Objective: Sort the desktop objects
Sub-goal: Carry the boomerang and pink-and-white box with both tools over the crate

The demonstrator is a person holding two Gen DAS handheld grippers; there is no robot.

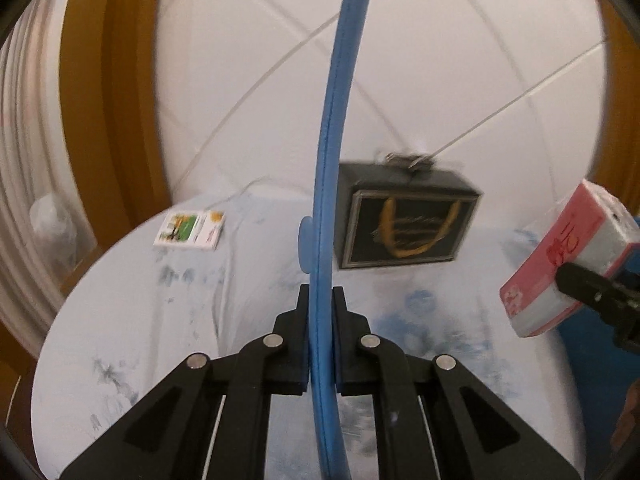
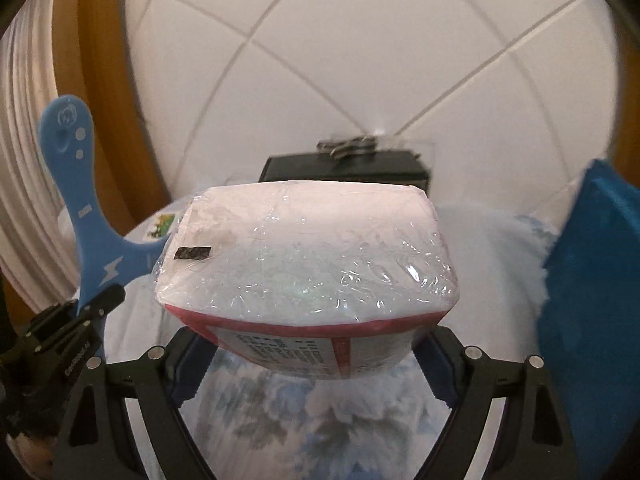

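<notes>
Now tissue pack between right tongs

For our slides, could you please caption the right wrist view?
Right claw holds a wrapped tissue pack above the table; left claw holds a blue boomerang.

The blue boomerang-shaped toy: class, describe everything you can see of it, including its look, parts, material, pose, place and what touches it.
The blue toy is a thin, flat, curved piece that looks like foam or soft plastic. Its rounded end has a circular emblem, a dent and pale dots; lower down are a small pale bar and a lightning mark. A darker line runs along its edge. The left gripper is shut on it, holding it upright, edge-on to that camera, lifted above the cloth-covered table. Nothing else visibly touches it.
</notes>
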